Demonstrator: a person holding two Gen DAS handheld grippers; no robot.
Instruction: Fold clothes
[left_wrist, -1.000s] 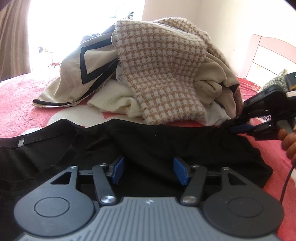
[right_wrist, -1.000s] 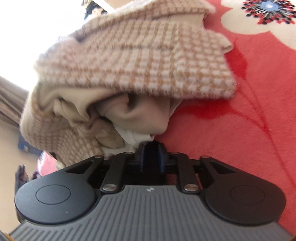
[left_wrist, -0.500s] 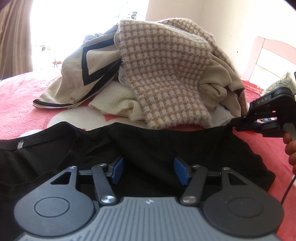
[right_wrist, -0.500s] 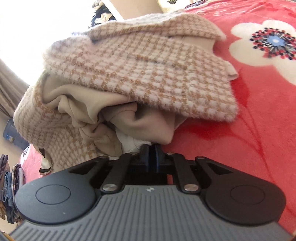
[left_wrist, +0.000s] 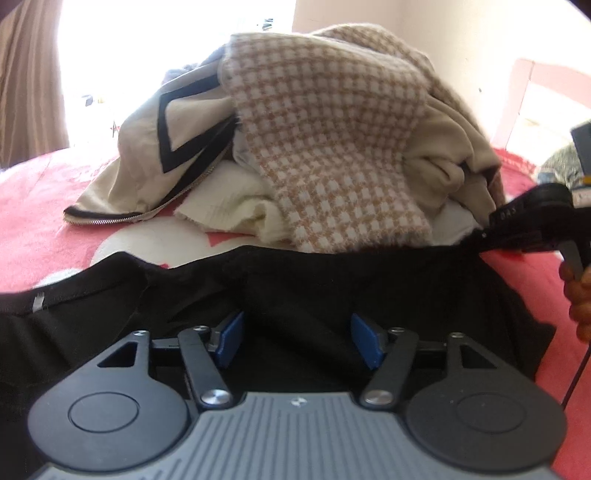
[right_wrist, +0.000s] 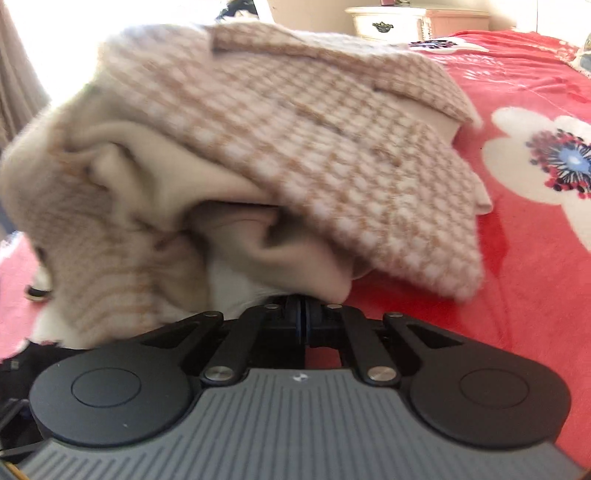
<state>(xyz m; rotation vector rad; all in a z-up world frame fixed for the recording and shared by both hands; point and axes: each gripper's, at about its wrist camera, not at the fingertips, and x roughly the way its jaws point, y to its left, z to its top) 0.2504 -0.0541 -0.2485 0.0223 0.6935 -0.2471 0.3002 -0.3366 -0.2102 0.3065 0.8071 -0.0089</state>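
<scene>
A black garment (left_wrist: 332, 288) lies spread on the red flowered blanket (left_wrist: 37, 206) in front of a heap of clothes. My left gripper (left_wrist: 299, 339) hovers low over its middle. Its jaws are opening, and the blue pads (left_wrist: 232, 339) stand apart with black cloth below them, not pinched. At the right edge of the left wrist view, my right gripper (left_wrist: 485, 236) is shut on the garment's far right corner, which is drawn taut. In the right wrist view the right gripper (right_wrist: 301, 317) has its pads pressed together under the heap's edge.
The heap holds a tan houndstooth coat (left_wrist: 332, 147) (right_wrist: 332, 147), a beige jacket with black trim and a zip (left_wrist: 147, 158) and a cream cloth (left_wrist: 229, 206). A pink headboard (left_wrist: 524, 96) stands at the right, a curtain (left_wrist: 26, 74) at the left, and a nightstand (right_wrist: 388, 22) beyond the blanket (right_wrist: 535, 277).
The right gripper rolled toward level and its jaws closed fully on the black corner, pulling the edge straighter. The left gripper's pads spread slightly wider and it stayed in place.
</scene>
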